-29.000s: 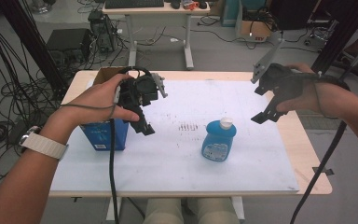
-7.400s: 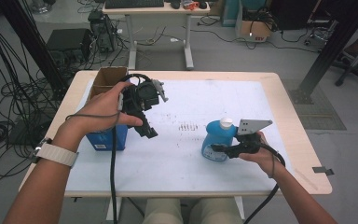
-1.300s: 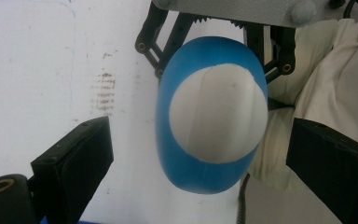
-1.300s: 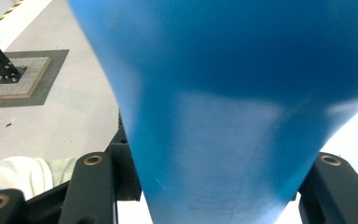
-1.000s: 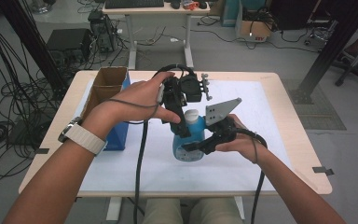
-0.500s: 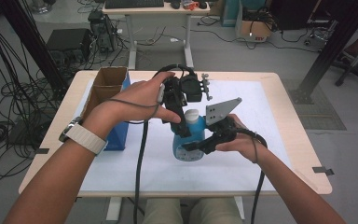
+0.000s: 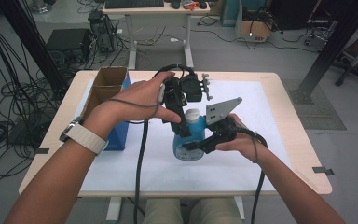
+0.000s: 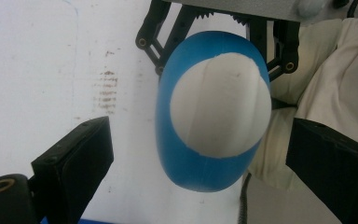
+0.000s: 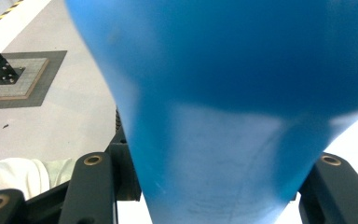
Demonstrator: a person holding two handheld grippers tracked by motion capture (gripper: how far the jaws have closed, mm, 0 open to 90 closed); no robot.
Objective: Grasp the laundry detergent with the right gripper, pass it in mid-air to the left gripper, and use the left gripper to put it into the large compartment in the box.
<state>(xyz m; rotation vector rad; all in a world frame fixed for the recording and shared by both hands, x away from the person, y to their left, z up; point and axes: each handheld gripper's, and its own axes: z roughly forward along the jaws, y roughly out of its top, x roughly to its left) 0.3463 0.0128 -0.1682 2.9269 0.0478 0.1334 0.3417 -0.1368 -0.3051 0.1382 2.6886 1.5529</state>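
A blue bottle (image 7: 189,140) with a white cap (image 7: 192,113) stands up straight near the middle of the white table (image 7: 270,140). From high up, the right gripper (image 7: 200,143) comes in from the right side and hugs the fat part of the bottle. The right gripper view is very close: the blue bottle (image 9: 223,107) sits tight between the two black jaws, pressing on both, so this gripper has hold of it. The left gripper (image 7: 182,122) hangs right over the cap. The left gripper view looks straight down on the white cap (image 8: 220,105) and the blue bottle (image 8: 200,168) under it. Here the jaws stand wide apart, one on each side of the bottle, and touch nothing. This view also shows the right gripper (image 8: 214,28) behind the bottle. The high view alone shows a brown cardboard box (image 7: 103,88) and a blue box (image 7: 119,135) at the left side of the table, well apart from the bottle.
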